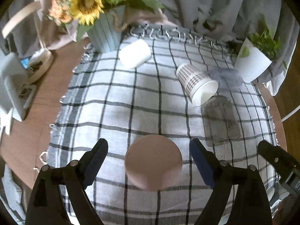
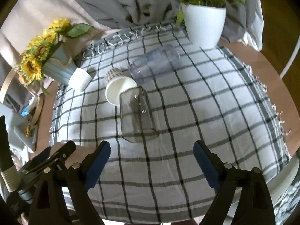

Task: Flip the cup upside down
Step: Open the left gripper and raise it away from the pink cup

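Observation:
A pink cup [image 1: 153, 162] stands upside down on the checked cloth [image 1: 116, 101], between the open jaws of my left gripper [image 1: 149, 146], untouched. A white cup [image 1: 135, 53] [image 2: 80, 79] stands upside down near the sunflower vase. A patterned paper cup [image 1: 196, 83] [image 2: 118, 89] lies on its side. A dark clear glass [image 1: 220, 119] [image 2: 136, 112] and a bluish clear cup [image 1: 224, 76] [image 2: 155, 62] also lie on their sides. My right gripper [image 2: 151, 149] is open and empty above the cloth, just short of the dark glass.
A sunflower vase [image 1: 106, 35] [image 2: 58, 67] stands at the cloth's back left. A white plant pot [image 1: 252, 61] [image 2: 204, 23] stands at the back right. Grey curtains hang behind. Clutter and a white device [image 1: 13, 86] sit on the wooden table's left edge.

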